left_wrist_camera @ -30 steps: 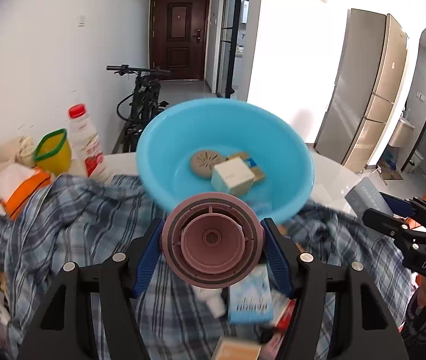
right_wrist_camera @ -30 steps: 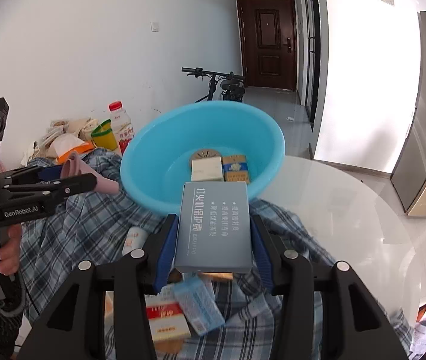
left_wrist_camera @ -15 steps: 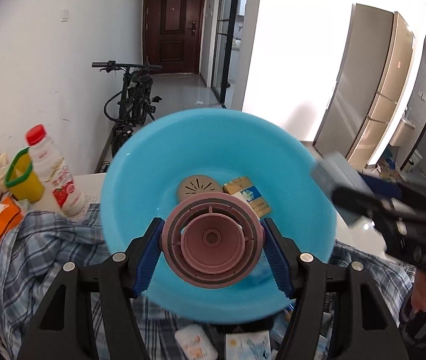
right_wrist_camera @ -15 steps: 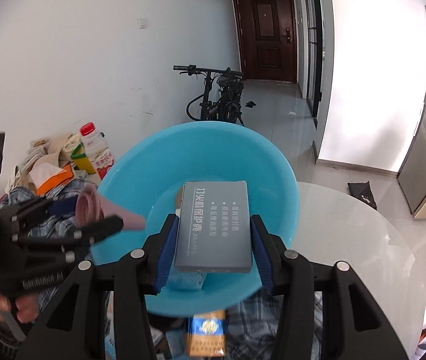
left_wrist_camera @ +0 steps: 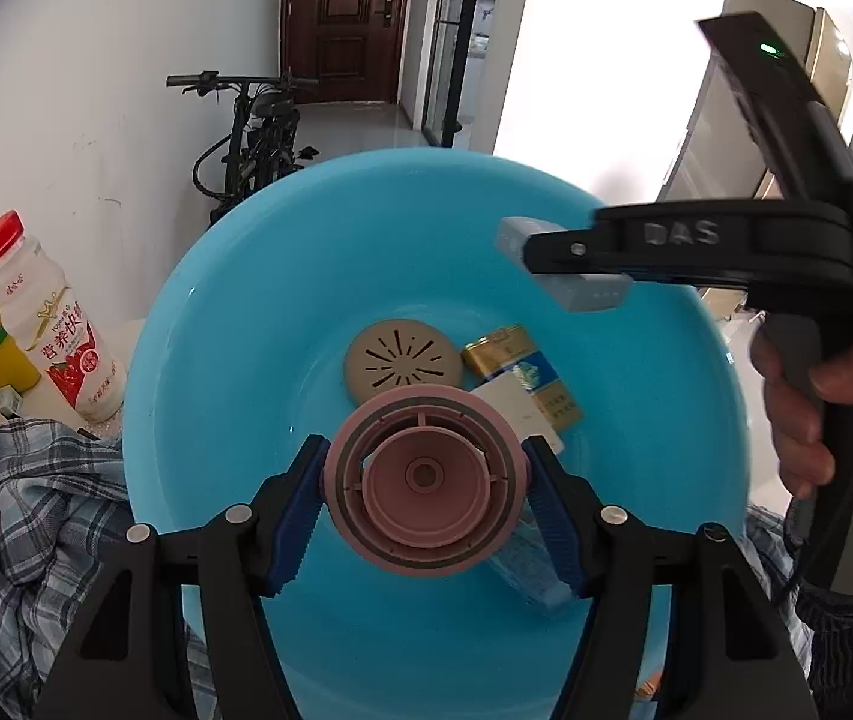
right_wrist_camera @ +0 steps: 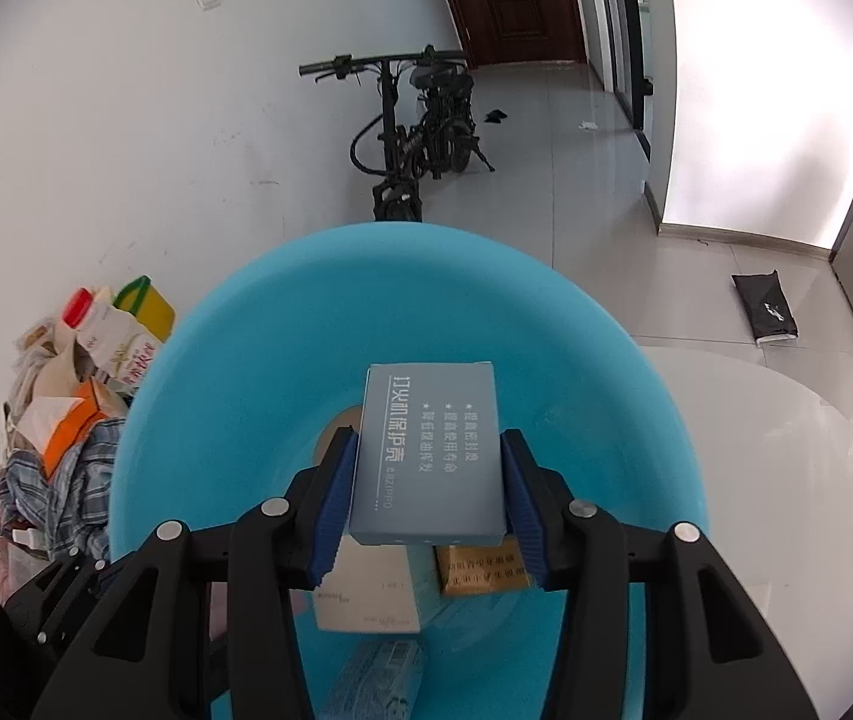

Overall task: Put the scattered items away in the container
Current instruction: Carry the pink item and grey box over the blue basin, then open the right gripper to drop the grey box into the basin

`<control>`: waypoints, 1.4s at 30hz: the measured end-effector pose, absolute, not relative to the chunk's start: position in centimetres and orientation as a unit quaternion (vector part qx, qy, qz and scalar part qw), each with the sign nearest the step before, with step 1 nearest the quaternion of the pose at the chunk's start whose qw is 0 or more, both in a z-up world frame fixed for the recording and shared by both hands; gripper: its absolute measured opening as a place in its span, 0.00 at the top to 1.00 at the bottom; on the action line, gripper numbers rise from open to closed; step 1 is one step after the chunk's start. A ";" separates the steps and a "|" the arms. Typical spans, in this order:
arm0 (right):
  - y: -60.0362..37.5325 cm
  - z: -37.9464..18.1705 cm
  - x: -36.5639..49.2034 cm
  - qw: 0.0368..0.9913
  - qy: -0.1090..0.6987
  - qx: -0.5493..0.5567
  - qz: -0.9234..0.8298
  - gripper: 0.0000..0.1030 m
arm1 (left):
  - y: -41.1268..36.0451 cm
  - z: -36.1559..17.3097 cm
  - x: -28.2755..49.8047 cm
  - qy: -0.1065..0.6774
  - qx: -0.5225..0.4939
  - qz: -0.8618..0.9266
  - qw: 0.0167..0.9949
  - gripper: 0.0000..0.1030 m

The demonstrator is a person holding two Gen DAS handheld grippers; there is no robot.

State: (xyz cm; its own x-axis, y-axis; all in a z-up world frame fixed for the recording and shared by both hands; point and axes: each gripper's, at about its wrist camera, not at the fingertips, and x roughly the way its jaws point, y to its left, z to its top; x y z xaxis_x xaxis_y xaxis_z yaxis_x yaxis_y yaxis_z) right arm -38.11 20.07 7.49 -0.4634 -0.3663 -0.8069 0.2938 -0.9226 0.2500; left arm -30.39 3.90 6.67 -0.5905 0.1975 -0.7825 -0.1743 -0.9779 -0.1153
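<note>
Lived-in home, entrance hall running into a dining corner; dark wooden front door (left_wrist_camera: pixel 347 12) at the corridor's far end, dead ahead of the claw; folding bicycle (right_wrist_camera: pixel 411 132) parked against the white wall beyond it; glossy tiled floor (right_wrist_camera: pixel 552 180); tall fridge (left_wrist_camera: pixel 744 96) off to the right; white round table (right_wrist_camera: pixel 786 450) beneath; milk drink bottle (left_wrist_camera: pixel 48 324) to the left.

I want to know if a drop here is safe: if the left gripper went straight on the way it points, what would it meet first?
Probably the inside of the blue basin. The left gripper holds the pink round lid over it, aimed near the tan slotted disc and white box; depth is unclear.
</note>
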 end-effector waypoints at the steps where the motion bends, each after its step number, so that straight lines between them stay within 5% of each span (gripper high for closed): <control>1: 19.6 7.4 -38.5 0.190 -0.030 0.482 -0.855 0.55 | 3.8 6.5 -30.6 -0.015 -0.442 0.891 0.104 0.35; 15: 17.6 6.1 -40.9 0.170 0.004 0.496 -0.851 0.55 | 3.3 5.7 -31.7 -0.018 -0.444 0.890 0.097 0.35; 17: 17.5 6.3 -40.8 0.165 0.007 0.490 -0.856 0.51 | 3.4 5.7 -31.7 -0.020 -0.445 0.890 0.096 0.35; 19: 17.6 6.6 -40.6 0.163 0.010 0.485 -0.859 0.33 | 3.5 5.7 -31.7 -0.019 -0.445 0.890 0.096 0.35; 42: 21.4 9.5 -31.3 0.196 0.056 0.440 -0.875 0.33 | 4.8 5.2 -27.7 -0.025 -0.471 0.875 0.111 0.35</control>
